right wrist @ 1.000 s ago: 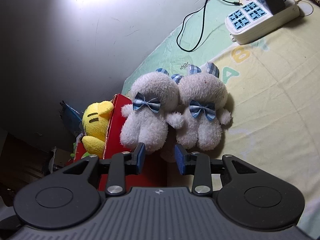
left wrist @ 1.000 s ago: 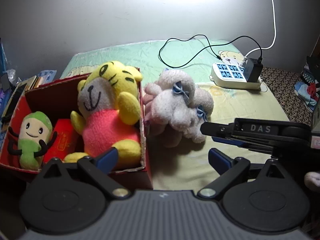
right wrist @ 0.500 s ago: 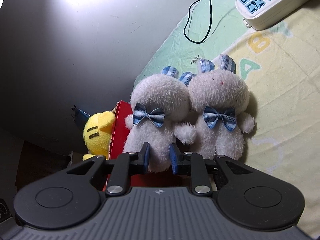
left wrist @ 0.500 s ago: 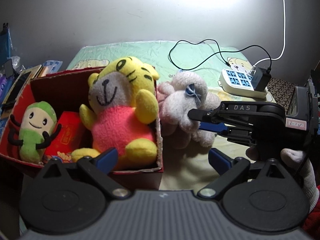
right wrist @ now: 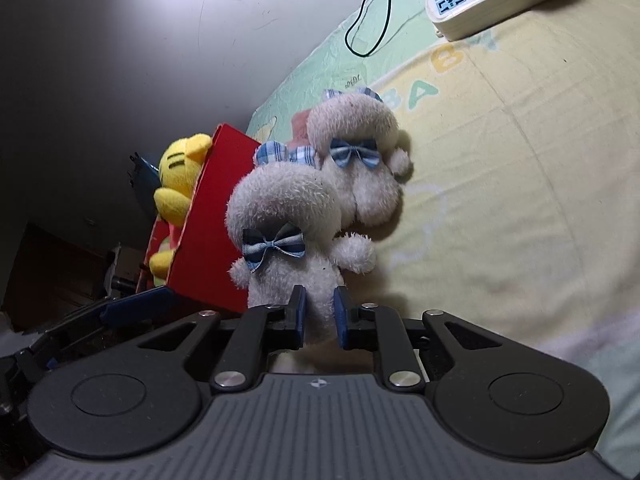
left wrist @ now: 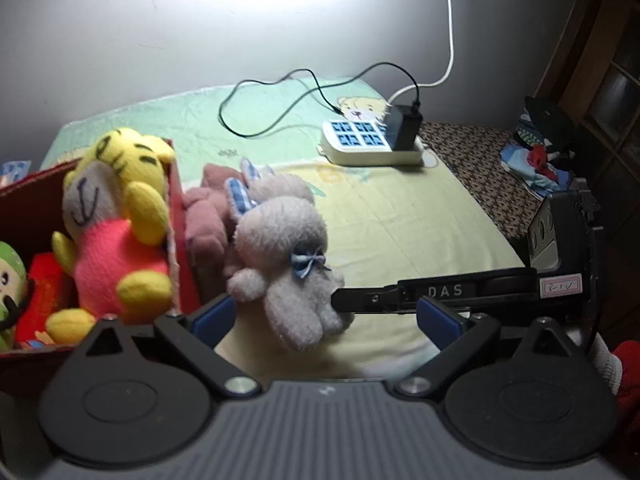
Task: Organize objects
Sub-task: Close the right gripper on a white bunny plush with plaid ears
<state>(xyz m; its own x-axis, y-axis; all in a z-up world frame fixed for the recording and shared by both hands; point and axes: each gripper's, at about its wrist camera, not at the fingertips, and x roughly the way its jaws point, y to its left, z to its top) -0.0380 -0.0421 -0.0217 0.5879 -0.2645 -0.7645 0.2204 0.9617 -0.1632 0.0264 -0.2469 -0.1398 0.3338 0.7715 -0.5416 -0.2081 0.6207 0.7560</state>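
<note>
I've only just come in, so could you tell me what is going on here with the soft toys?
A person is tidying plush toys with two handheld grippers. The right gripper is closing on the lower body of the nearer white bunny, which is between its pads. The second white bunny lies just behind it on the blanket. The left gripper is open and holds nothing. A yellow tiger plush already sits in the red box alongside.

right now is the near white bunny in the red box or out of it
Out: the near white bunny is beside the red box, its bottom between the closing right gripper.
</note>
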